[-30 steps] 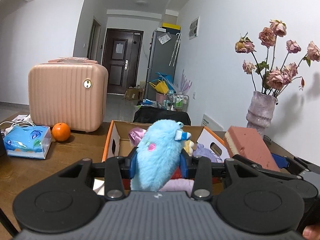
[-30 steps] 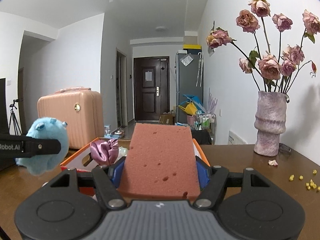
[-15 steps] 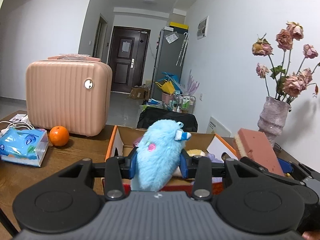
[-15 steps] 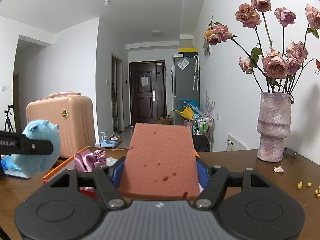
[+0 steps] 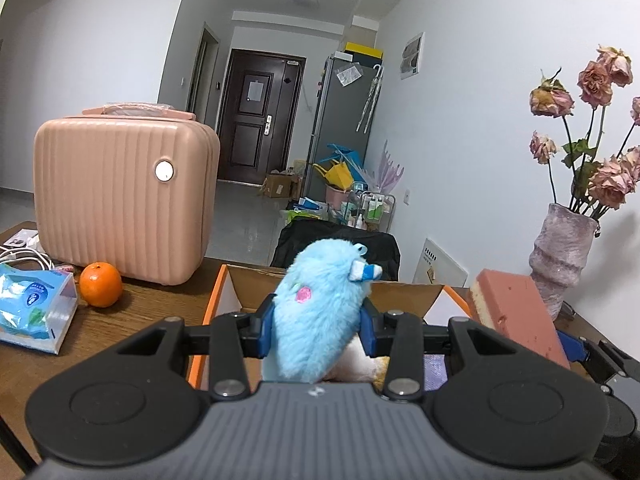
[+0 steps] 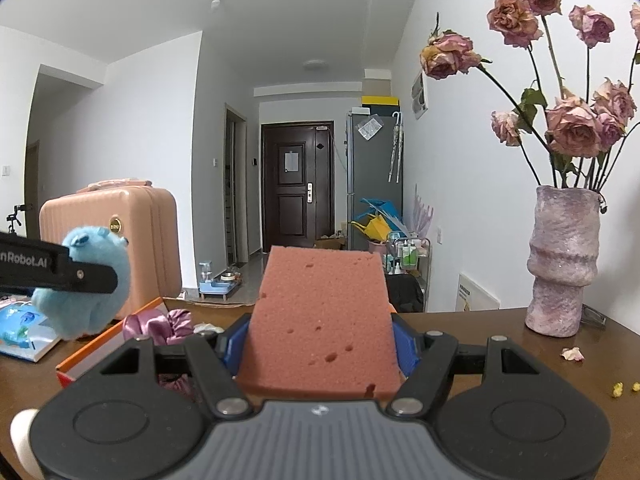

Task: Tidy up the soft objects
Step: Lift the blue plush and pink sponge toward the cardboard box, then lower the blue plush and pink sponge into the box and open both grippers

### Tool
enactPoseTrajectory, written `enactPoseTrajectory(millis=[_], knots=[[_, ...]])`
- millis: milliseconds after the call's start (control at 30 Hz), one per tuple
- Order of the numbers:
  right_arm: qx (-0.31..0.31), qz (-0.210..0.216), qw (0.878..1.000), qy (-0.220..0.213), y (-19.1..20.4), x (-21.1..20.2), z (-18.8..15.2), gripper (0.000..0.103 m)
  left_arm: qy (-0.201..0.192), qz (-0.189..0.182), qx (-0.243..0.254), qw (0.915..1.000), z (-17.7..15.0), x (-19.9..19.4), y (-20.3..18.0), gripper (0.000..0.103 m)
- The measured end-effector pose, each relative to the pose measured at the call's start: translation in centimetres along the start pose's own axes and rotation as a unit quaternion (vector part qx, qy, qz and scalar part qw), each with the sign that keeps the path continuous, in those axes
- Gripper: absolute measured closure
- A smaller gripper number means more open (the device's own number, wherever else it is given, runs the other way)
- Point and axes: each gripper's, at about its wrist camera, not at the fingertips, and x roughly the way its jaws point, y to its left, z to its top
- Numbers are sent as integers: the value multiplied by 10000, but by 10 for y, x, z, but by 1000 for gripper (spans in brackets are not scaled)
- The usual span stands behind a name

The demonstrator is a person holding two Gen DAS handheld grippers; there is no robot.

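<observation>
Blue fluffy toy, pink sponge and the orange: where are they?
blue fluffy toy (image 5: pixel 316 320), left wrist view, middle of its fur.
pink sponge (image 6: pixel 320 316), right wrist view, its top face.
orange (image 5: pixel 100 284), left wrist view, its middle.

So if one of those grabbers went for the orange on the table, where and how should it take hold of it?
Probably across the middle of the orange, at its widest, one finger on each side. It is round and sits free on the table, so a pinch higher or lower would likely slip off. Come from the front: the pink suitcase stands close behind it and the tissue pack close on its left.
</observation>
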Motion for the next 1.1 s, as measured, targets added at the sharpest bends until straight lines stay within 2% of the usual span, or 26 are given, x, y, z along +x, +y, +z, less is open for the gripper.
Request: enactPoseTrajectory(millis=[700,1100], knots=[[-15,-81,9996,265,-6,58,-2,34,133,145,181,9996,7,59,6,62],[-71,-121,9987,491,-10,79,-7,34,429,394,380,9976,-2,88,11,62]])
